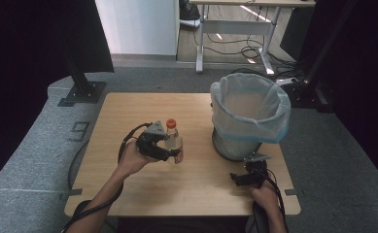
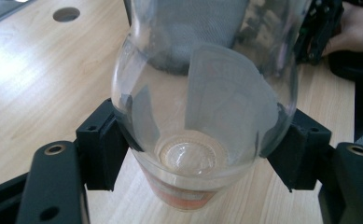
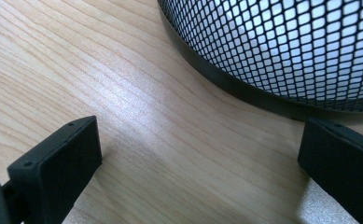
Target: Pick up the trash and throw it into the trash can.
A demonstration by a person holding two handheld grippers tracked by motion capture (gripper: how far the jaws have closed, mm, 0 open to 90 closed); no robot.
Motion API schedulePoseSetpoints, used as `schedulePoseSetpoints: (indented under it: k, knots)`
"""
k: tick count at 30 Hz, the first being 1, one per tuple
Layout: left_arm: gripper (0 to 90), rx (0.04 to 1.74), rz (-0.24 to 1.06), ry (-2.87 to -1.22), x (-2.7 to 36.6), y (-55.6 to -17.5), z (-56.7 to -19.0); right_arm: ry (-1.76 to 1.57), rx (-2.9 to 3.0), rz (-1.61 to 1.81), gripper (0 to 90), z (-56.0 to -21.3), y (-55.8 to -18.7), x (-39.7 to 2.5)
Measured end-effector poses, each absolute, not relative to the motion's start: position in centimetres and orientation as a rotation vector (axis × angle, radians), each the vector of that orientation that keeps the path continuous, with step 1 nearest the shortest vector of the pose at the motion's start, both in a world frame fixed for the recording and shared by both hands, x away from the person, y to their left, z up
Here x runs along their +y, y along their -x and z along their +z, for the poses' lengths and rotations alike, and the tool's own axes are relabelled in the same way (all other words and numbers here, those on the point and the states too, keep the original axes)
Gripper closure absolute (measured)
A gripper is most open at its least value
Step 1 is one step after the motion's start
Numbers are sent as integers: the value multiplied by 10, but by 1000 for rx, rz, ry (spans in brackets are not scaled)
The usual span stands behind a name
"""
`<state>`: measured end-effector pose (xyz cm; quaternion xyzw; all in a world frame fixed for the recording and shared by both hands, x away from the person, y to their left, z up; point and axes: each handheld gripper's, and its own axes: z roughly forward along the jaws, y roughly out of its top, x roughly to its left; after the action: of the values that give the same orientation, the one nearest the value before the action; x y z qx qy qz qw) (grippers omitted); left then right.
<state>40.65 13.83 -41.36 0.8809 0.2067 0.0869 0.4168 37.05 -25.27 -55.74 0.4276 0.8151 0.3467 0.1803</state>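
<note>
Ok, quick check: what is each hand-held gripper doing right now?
Left hand-held gripper: closed on the clear plastic bottle.
Right hand-held gripper: open, holding nothing, beside the mesh bin.

- Left forearm (image 1: 110,187): enters from the near edge and angles toward the far right, wrist raised above the surface.
- Left hand (image 1: 130,160): wrapped around the body of the left gripper (image 1: 174,154).
- Left gripper: jaws point right, closed against both sides of an object held clear of the surface.
- Right hand (image 1: 266,193): low at the near right.
- Right gripper (image 1: 236,178): points left, jaws spread wide, nothing between them.
</note>
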Motion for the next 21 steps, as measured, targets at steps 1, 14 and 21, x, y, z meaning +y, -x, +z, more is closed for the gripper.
schedulePoseSetpoints:
  k: [1, 14, 21]
  knots:
    - [282, 520, 219, -2211, 138, -408, -411, -1208, 2303, 980, 0, -557, -370, -253]
    - [282, 529, 220, -2190, 129, -430, -375, -1203, 2308, 976, 0, -557, -370, -253]
    - [282, 519, 220, -2187, 122, -439, -357, -1202, 2309, 977, 0, -557, -370, -253]
